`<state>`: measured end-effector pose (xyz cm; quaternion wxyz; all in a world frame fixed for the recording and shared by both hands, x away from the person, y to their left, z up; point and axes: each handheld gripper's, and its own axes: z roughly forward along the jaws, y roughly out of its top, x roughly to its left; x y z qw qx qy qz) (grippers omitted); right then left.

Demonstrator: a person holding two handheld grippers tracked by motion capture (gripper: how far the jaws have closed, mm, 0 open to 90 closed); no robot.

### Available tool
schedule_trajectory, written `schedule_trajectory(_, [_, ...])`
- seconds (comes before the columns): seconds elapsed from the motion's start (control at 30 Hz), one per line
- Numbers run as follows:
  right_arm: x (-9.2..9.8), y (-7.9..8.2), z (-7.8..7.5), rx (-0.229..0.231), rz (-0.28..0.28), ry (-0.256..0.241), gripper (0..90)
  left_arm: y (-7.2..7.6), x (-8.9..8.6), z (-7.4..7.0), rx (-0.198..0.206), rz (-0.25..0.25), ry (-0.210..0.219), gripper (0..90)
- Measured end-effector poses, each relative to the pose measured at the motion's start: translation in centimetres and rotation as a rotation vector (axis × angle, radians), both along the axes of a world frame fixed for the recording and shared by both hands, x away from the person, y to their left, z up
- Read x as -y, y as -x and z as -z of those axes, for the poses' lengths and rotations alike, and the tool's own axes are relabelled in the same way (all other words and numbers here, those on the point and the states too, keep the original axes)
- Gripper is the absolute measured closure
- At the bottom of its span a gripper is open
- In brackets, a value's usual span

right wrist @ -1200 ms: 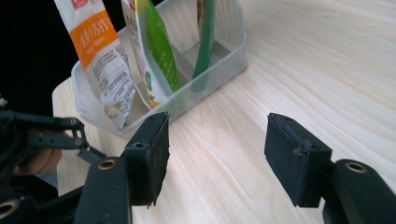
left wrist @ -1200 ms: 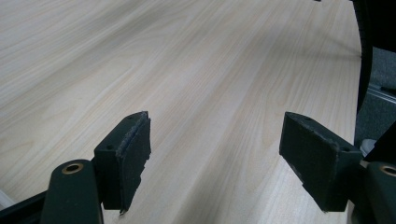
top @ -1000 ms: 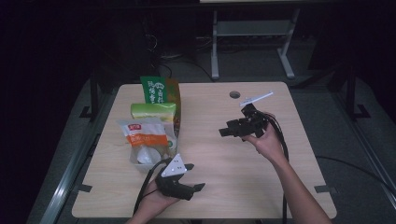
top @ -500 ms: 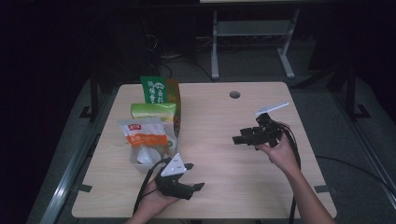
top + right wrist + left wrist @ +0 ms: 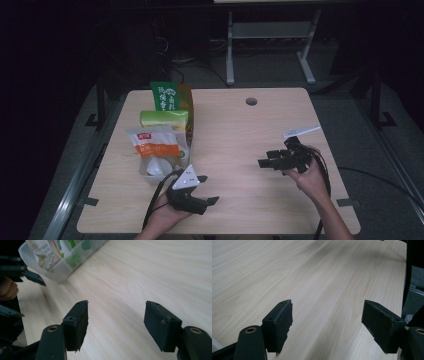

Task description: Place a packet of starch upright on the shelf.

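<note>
A clear plastic bin (image 5: 150, 176) at the table's left holds snack packs: a green bag (image 5: 167, 96), a light green box (image 5: 164, 118) and a white-and-orange packet (image 5: 156, 146). My left gripper (image 5: 207, 189) rests near the front edge, just right of the bin, open with nothing between its jaws (image 5: 327, 325). My right gripper (image 5: 265, 159) hovers low over the table's right side, pointing left, open and empty (image 5: 116, 322). In the right gripper view the bin (image 5: 60, 272) stands ahead at the upper left.
The light wood table (image 5: 235, 135) has a round cable hole (image 5: 251, 101) near its back edge. A metal stand (image 5: 270, 35) sits on the dark floor behind. The person's other hand (image 5: 7, 288) shows at the left of the right gripper view.
My right gripper has drawn back from the table's far right toward the front and come lower, staying open. The left gripper has not moved.
</note>
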<state>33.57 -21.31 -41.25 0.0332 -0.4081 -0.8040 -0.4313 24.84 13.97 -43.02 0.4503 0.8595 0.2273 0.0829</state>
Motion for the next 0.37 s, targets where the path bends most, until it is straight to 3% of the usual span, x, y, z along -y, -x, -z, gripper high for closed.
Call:
schedule_trajectory(0.1, [0.4, 0.8, 0.7, -0.012, 0.016, -0.002, 34.9, 0.0, 0.0, 0.0, 0.003, 0.004, -0.005, 24.3])
schedule_trajectory(0.37, [1.3, 3.5, 1.7, 0.027, 0.074, -0.006, 34.2, 0.3, 0.2, 0.1, -0.009, 0.005, -0.003, 23.8])
